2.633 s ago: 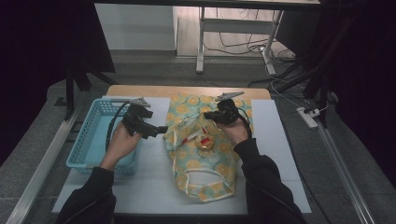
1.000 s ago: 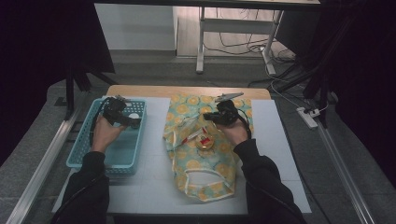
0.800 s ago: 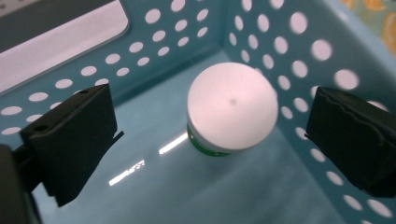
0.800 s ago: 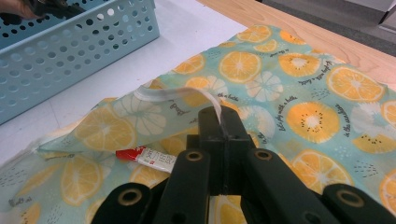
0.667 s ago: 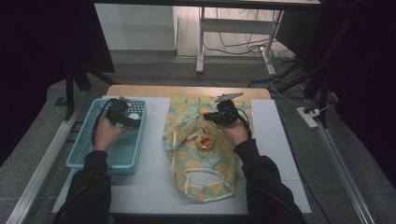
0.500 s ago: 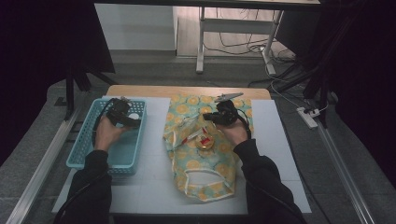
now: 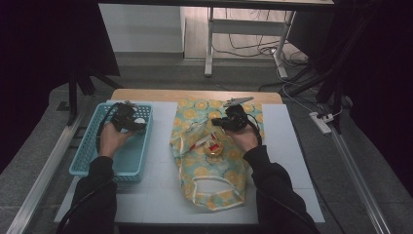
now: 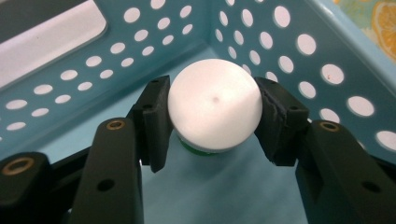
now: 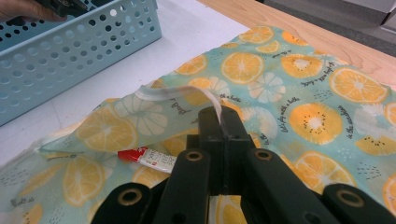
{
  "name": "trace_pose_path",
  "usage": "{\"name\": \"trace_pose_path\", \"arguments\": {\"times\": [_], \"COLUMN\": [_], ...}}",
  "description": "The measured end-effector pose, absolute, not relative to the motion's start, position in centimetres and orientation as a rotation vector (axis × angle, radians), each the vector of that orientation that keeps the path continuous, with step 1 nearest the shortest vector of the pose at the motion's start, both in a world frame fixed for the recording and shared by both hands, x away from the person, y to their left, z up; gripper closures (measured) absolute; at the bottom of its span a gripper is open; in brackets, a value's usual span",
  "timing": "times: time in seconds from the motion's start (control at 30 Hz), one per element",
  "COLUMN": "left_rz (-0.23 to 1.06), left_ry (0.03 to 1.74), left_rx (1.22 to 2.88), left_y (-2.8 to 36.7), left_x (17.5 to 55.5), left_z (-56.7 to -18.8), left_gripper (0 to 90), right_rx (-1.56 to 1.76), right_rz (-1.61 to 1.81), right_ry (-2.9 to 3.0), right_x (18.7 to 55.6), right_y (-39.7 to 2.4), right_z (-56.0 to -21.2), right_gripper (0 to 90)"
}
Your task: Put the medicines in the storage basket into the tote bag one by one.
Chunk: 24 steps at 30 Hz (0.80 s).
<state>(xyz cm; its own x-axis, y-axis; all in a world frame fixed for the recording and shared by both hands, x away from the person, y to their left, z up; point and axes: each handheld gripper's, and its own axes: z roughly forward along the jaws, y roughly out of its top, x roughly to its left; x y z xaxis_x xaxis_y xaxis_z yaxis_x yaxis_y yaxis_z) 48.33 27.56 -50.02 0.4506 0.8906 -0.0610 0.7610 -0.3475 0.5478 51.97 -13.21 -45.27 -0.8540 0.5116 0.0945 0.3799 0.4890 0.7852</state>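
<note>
In the left gripper view, a white round-topped object [image 8: 214, 109] with a green base sits in the far corner of the blue perforated basket [image 8: 299, 42]. My left gripper [image 8: 212, 93] has just been closing around it, and both pads now touch its sides. In the high view, the left gripper [image 7: 131, 122] is at the basket's [image 7: 92, 161] far end. My right gripper [image 9: 223, 119] is shut on the white-trimmed edge of the citrus-print cloth bag [image 9: 299, 116] and holds the mouth up. A red and white tube [image 9: 147, 157] lies inside. The right gripper [image 7: 220, 123] is over the bag [image 7: 209, 170].
A white mat [image 7: 156, 195] covers the wooden table [image 7: 146, 93]. The basket stands on its left part and the bag lies at the centre. Metal rails [image 7: 44, 165] run along both sides of the table. A power strip [image 7: 321, 122] lies on the floor to the right.
My left hand has gone from beside the bag's mouth to the basket's far end and has held there over the last second. The right hand and the bag have not moved.
</note>
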Motion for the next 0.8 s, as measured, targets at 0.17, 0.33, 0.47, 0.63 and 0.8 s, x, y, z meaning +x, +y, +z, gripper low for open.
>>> {"name": "trace_pose_path", "arguments": {"times": [0.17, 0.33, 0.47, 0.63, 0.8], "left_rz": [0.348, 0.359, 0.352, 0.359, 0.357], "left_ry": [1.404, 1.415, 1.4, 1.368, 1.328], "left_rx": [2.206, 2.171, 2.152, 2.145, 2.132], "left_y": [27.6, 28.1, 28.3, 28.1, 27.8], "left_x": [48.2, 47.9, 47.7, 47.3, 46.8], "left_z": [-49.8, -49.2, -48.5, -47.3, -45.9], "left_gripper": [50.0, 50.0, 50.1, 50.1, 50.1], "right_rx": [0.779, 0.782, 0.781, 0.785, 0.786], "right_rz": [1.304, 1.306, 1.308, 1.314, 1.315], "right_ry": [2.576, 2.574, 2.571, 2.565, 2.558], "right_x": [51.9, 52.0, 52.0, 52.1, 52.1], "right_y": [-13.2, -13.3, -13.3, -13.4, -13.5], "right_z": [-45.3, -45.3, -45.2, -45.1, -44.9], "right_gripper": [90.0, 90.0, 90.0, 90.0, 90.0]}}
